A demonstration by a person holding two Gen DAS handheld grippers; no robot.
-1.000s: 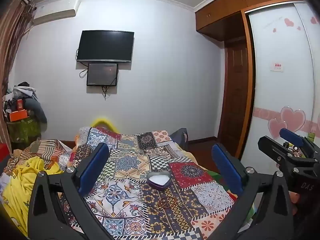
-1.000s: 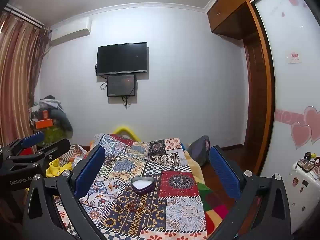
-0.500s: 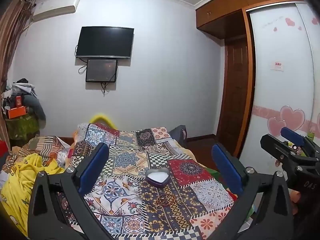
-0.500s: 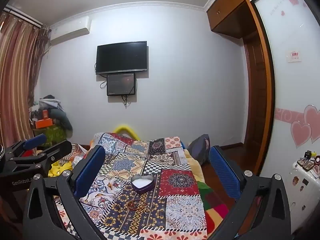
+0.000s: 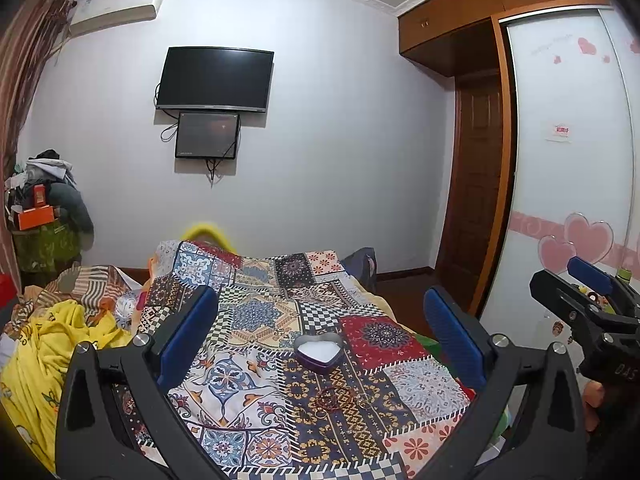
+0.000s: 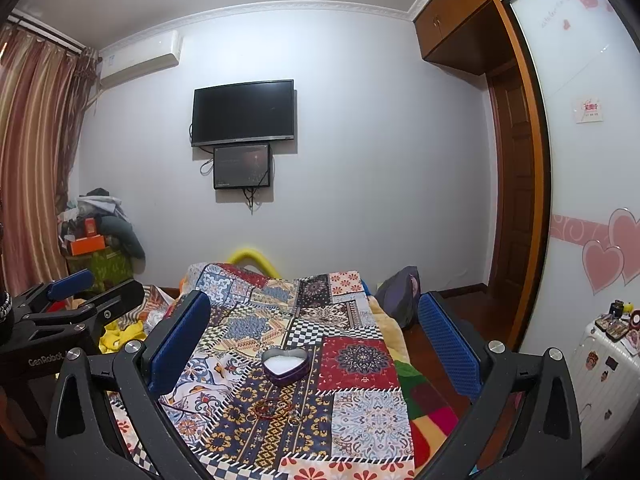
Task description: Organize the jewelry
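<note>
A purple heart-shaped tin (image 5: 319, 354) with a white lining lies open on the patchwork bedspread (image 5: 248, 320); it also shows in the right wrist view (image 6: 285, 365). In front of it lie red bangles (image 5: 335, 396) and small rings (image 5: 320, 414), also seen in the right wrist view as bangles (image 6: 271, 406) and rings (image 6: 294, 420). My left gripper (image 5: 320, 332) is open and empty, held above the bed short of the jewelry. My right gripper (image 6: 314, 330) is open and empty, likewise above the bed. Each gripper shows at the edge of the other's view.
Yellow clothes (image 5: 48, 356) lie heaped left of the bedspread. A wardrobe with heart stickers (image 5: 568, 200) and a wooden door (image 5: 476, 208) stand at right. A white suitcase with small items (image 6: 600, 364) is at far right. A TV (image 6: 243, 112) hangs on the far wall.
Both views have tilted slightly: the bed and tin sit a little lower and nearer in the frames. Both grippers stay open; the jewelry has not moved.
</note>
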